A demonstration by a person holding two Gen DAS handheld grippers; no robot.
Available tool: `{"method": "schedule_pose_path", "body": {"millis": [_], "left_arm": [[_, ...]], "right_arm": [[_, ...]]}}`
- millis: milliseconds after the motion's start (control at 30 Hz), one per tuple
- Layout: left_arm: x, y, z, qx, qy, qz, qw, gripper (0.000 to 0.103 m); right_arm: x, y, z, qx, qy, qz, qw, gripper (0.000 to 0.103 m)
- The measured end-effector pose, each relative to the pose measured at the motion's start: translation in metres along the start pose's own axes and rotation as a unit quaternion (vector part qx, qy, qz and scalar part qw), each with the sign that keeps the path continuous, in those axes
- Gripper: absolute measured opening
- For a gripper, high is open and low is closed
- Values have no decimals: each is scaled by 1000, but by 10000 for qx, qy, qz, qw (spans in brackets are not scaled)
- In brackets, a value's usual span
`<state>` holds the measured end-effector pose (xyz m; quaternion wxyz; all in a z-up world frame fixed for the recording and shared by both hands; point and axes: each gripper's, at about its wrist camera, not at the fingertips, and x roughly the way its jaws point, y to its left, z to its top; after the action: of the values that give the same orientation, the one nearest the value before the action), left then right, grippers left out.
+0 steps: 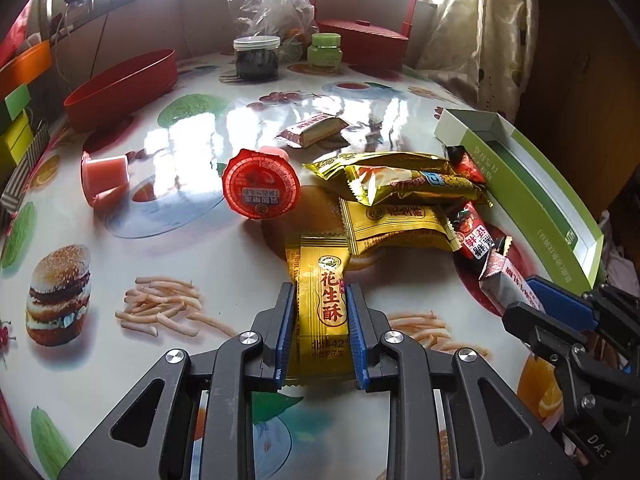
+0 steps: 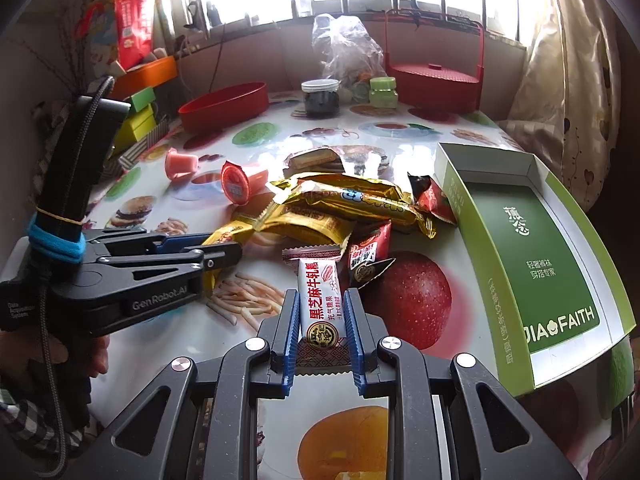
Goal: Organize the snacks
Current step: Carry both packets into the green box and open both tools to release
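My left gripper (image 1: 320,288) is shut on a golden-yellow peanut-crisp packet (image 1: 322,264), which lies lengthwise between its blue pads just above the table. My right gripper (image 2: 322,294) is shut on a white nougat packet (image 2: 320,280) with red and black lettering. Each gripper shows in the other's view: the right gripper (image 1: 524,296) with its white packet (image 1: 500,276) at the right edge, the left gripper (image 2: 226,245) with its yellow packet (image 2: 228,234) at the left. A pile of gold and red-black snack packets (image 1: 400,196) lies just beyond both.
An open green-and-white box (image 2: 536,256) stands at the table's right edge. Two red jelly cups (image 1: 260,184) (image 1: 104,178) lie on their sides at the left. Further back are a biscuit packet (image 1: 312,130), a red oval bowl (image 1: 120,88), a dark jar (image 1: 256,58), a green jar (image 1: 325,50) and a red basket (image 1: 364,40).
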<state>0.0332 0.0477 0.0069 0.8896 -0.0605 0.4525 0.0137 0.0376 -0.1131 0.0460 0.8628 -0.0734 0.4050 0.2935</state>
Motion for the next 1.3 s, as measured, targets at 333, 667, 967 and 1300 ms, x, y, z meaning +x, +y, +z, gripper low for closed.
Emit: {"method": "schedule_pose_path", "body": {"millis": [333, 667, 967, 1300], "left_arm": [[-11, 3, 0, -45, -101, -7, 9999, 24], [-37, -4, 10, 4, -420, -180, 9990, 24], [-43, -27, 27, 218, -551, -483, 9971, 24], [-35, -67, 50, 529, -559, -965, 9923, 24]], "right_arm": [[-5, 0, 3, 11, -50, 50, 10000, 21], [-10, 0, 10, 92, -201, 214, 9995, 21], [-23, -12, 18, 250, -387, -43, 9989, 21], [-38, -53, 21, 666, -562, -540, 9947, 21]]}}
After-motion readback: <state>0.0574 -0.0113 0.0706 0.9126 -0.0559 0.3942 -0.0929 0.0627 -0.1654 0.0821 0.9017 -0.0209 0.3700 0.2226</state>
